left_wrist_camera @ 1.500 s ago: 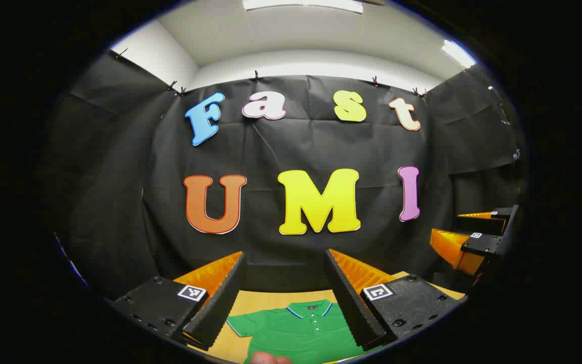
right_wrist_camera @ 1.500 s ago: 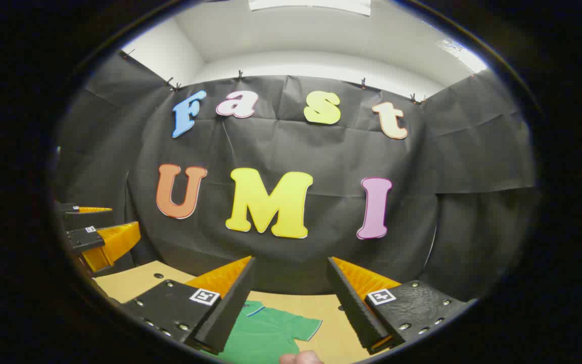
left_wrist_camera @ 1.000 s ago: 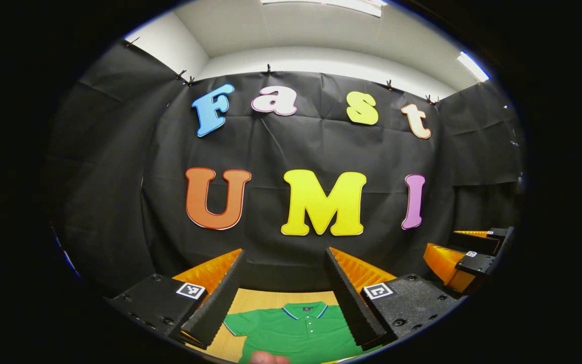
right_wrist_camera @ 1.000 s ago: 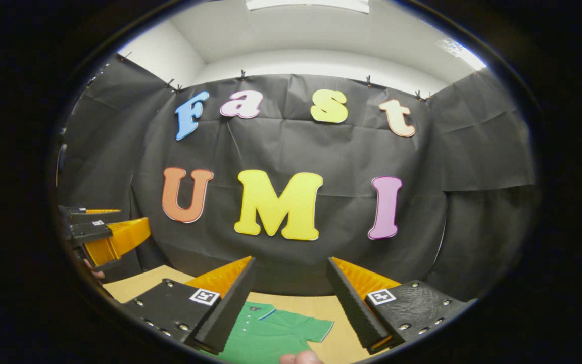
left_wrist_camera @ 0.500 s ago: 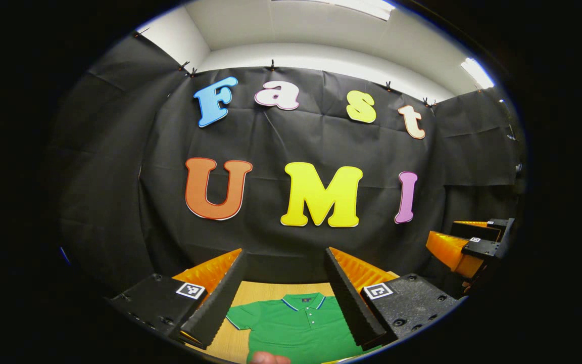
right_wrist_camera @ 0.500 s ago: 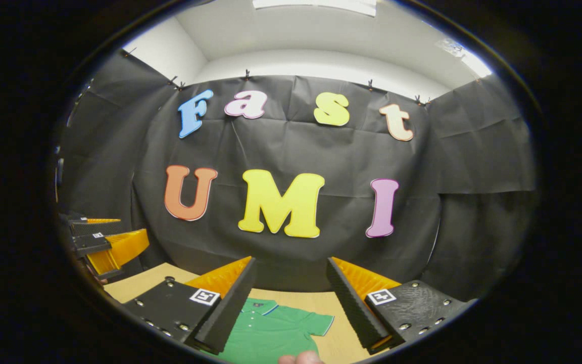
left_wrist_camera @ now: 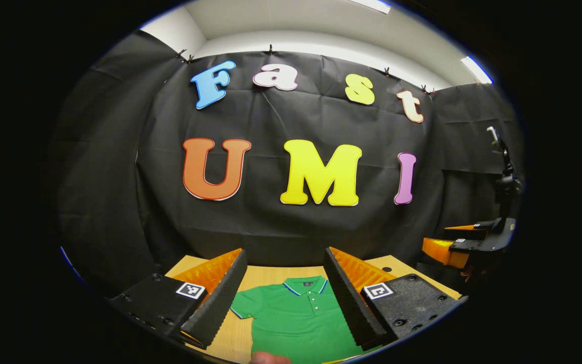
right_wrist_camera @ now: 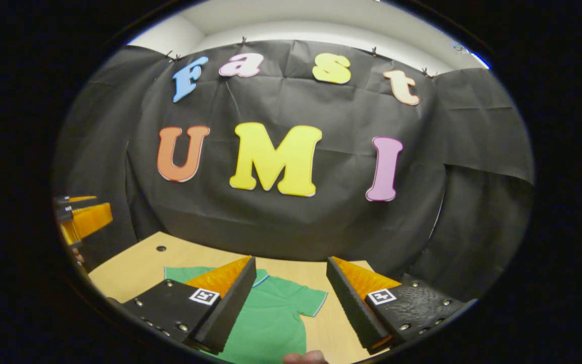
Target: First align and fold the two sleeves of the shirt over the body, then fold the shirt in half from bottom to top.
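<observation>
With the left gripper (left_wrist_camera: pixel 285 283) and right gripper (right_wrist_camera: pixel 291 283) both spread wide above the surface (right_wrist_camera: pixel 134 265), each should descend squarely onto its sleeve of the green shirt (left_wrist_camera: pixel 296 316), lying flat, collar far.

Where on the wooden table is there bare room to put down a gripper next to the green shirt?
Bare wood lies on the light wooden table between the green polo shirt and the table's left edge, around a small dark hole. A narrower strip runs beside the shirt's right sleeve. The middle is crowded by the spread shirt.
</observation>
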`<state>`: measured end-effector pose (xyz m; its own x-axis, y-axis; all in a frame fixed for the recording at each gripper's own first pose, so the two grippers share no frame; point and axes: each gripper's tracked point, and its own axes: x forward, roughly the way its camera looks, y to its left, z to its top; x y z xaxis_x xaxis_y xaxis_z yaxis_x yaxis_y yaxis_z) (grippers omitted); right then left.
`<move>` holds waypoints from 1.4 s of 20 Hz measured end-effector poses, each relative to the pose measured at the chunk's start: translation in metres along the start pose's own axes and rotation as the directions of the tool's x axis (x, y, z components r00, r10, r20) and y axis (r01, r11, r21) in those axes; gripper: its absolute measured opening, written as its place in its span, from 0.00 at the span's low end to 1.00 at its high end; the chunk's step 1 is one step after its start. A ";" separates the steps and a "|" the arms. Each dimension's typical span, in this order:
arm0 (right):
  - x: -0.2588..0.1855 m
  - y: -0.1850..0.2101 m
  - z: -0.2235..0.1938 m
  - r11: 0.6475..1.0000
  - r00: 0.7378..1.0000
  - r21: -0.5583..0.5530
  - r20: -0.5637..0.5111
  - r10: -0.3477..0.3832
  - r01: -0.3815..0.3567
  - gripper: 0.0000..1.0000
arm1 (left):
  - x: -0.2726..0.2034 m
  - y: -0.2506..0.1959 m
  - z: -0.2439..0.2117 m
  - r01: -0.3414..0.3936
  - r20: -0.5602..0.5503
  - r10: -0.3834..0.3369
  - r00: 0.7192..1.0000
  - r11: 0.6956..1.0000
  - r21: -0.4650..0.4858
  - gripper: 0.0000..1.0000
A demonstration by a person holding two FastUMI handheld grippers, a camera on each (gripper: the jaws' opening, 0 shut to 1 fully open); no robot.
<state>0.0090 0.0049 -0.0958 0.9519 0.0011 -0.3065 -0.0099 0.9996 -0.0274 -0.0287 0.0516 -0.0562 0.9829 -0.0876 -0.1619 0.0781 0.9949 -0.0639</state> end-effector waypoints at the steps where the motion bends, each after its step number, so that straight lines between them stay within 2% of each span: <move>1: 0.013 -0.008 -0.013 1.000 0.999 -0.009 -0.039 0.000 -0.001 0.90 | 0.000 0.000 -0.004 -0.002 -0.013 0.002 1.000 1.000 0.004 0.98; 2: 0.026 -0.016 -0.025 1.000 0.997 -0.021 -0.075 0.005 -0.007 0.91 | 0.002 0.001 -0.012 -0.005 -0.031 0.005 1.000 1.000 0.010 1.00; 6: 0.084 -0.040 -0.073 0.998 0.978 -0.031 -0.206 0.043 -0.050 0.91 | 0.009 0.003 -0.035 -0.026 -0.099 0.027 0.995 1.000 0.011 0.98; 9: 0.133 -0.063 -0.098 0.996 0.964 -0.068 -0.263 0.030 -0.050 0.88 | 0.017 -0.003 -0.047 -0.034 -0.134 0.035 0.990 0.999 0.007 0.98; 11: 0.163 -0.073 -0.117 0.993 0.956 -0.097 -0.293 0.034 -0.066 0.94 | 0.026 -0.010 -0.054 -0.031 -0.154 0.031 0.988 1.000 0.006 0.98; 12: 0.178 -0.076 -0.128 0.992 0.949 -0.102 -0.314 0.039 -0.075 0.91 | 0.031 -0.013 -0.057 -0.032 -0.164 0.033 0.986 0.999 0.010 0.98; 17: 0.241 -0.084 -0.188 0.990 0.908 -0.073 -0.411 0.079 -0.119 0.90 | 0.047 -0.026 -0.080 -0.041 -0.228 0.039 0.973 0.999 -0.004 0.98; 18: 0.252 -0.086 -0.201 0.991 0.899 -0.064 -0.431 0.081 -0.120 0.88 | 0.048 -0.028 -0.087 -0.048 -0.246 0.044 0.968 0.999 -0.010 0.99; 22: 0.291 -0.094 -0.246 0.990 0.871 -0.062 -0.484 0.083 -0.129 0.90 | 0.058 -0.026 -0.108 -0.077 -0.296 0.069 0.953 0.997 -0.016 0.99; 23: 0.299 -0.096 -0.253 0.990 0.866 -0.059 -0.493 0.081 -0.126 0.88 | 0.059 -0.027 -0.113 -0.082 -0.309 0.072 0.948 0.997 -0.018 0.99; 28: 0.323 -0.104 -0.281 0.988 0.850 -0.084 -0.523 0.064 -0.126 0.90 | 0.063 -0.021 -0.133 -0.117 -0.358 0.103 0.928 0.993 -0.018 0.99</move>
<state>0.2312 -0.1064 -0.4595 0.6480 0.0492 -0.7601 -0.1555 0.9854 -0.0687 0.0097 0.0181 -0.1956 0.8605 0.0030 -0.5095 -0.0405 0.9972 -0.0625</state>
